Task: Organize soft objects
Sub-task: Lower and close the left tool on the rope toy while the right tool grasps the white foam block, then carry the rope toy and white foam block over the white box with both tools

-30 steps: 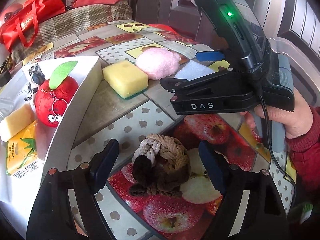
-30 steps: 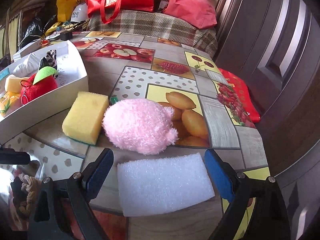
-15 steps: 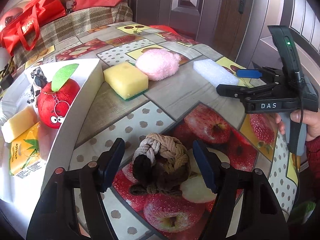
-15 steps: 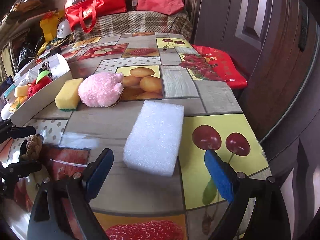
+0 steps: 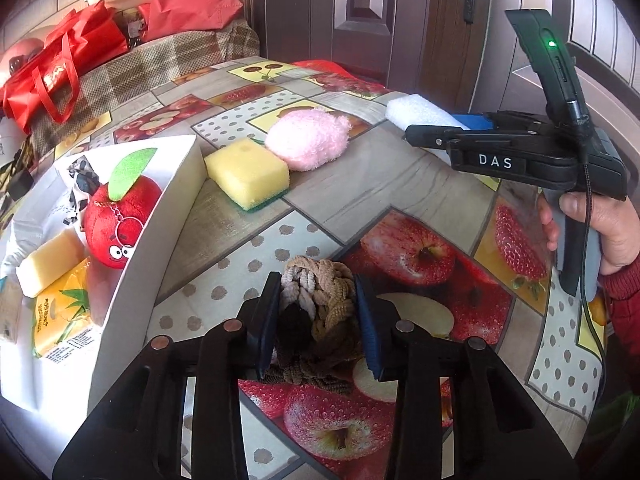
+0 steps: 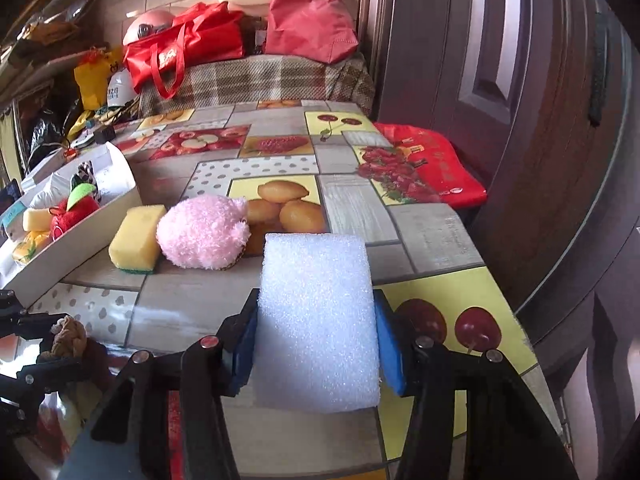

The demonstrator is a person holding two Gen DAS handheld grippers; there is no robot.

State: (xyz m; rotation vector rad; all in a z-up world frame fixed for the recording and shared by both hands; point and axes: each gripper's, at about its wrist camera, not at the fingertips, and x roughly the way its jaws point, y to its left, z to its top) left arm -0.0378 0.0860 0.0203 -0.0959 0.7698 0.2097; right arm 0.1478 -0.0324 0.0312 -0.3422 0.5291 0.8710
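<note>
My left gripper (image 5: 316, 320) is shut on a brown and beige braided rope knot (image 5: 318, 304) that rests on the fruit-print tablecloth. My right gripper (image 6: 316, 332) is shut on a white foam block (image 6: 318, 320) on the table's right side; it also shows in the left wrist view (image 5: 448, 130). A yellow sponge (image 5: 248, 172) and a pink fluffy ball (image 5: 306, 140) lie between them, beside a white box (image 5: 168, 216). The box holds a red plush apple (image 5: 120, 216), a yellow block and a yellow packet.
Red bags (image 6: 192, 48) and a plaid cloth (image 6: 260, 80) sit at the table's far end. A dark wooden door (image 6: 520, 80) stands to the right. A red printed bag (image 6: 424, 164) lies at the table's right edge.
Both grippers have closed: the left onto the rope knot, the right onto the white foam block, after the right one moved forward over the block.
</note>
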